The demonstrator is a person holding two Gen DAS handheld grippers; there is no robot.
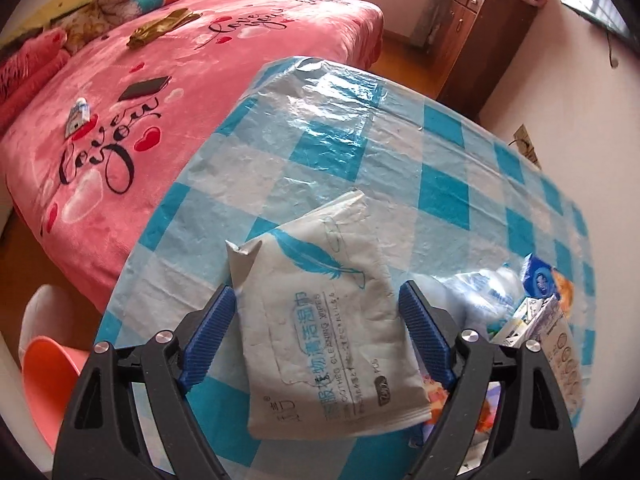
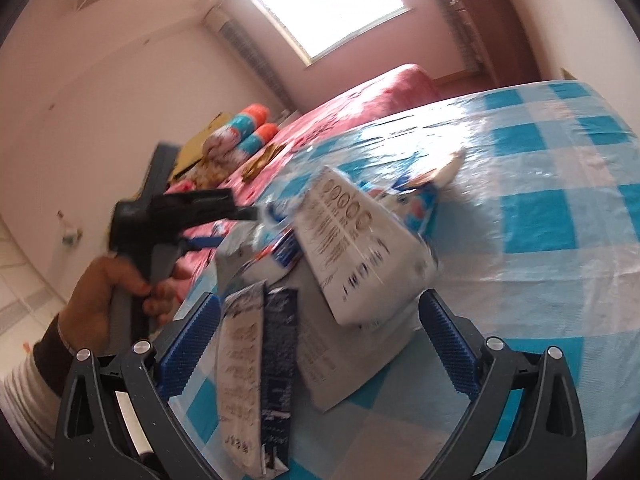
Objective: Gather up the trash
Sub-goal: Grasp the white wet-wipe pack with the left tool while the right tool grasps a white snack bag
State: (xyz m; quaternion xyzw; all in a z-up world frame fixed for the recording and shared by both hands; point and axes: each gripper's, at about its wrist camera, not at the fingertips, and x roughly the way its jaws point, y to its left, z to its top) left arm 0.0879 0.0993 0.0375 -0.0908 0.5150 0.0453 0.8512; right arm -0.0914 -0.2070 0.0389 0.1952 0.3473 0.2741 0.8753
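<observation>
Bedroom walls in pale pink frame both views, with a bed (image 1: 168, 92) under a pink "love you" blanket filling the upper left of the left wrist view. On that blanket lie a dark phone (image 1: 145, 88) and a small blue-and-white packet (image 1: 78, 115). A wooden cabinet (image 1: 480, 28) stands at the upper right.

Lower and to the right spreads the worktop (image 1: 440, 184), covered in blue-and-white checked plastic. The left tongs (image 1: 318, 300) stand spread, and a white wipes packet (image 1: 320, 328) with a blue feather print sits between the blue pads (image 1: 212, 332), its left edge close to the left pad; whether the pads press it I cannot tell. A heap of other wrappers (image 1: 532, 308) lies at the right of that view. An orange bin (image 1: 48, 384) shows at the lower left.

In the right wrist view, blurred, the right tongs (image 2: 320, 312) are also spread, with a pile of crumpled packets (image 2: 352, 248) on the worktop between and beyond them. At middle left a hand (image 2: 100, 300) grips the other tool's handle.
</observation>
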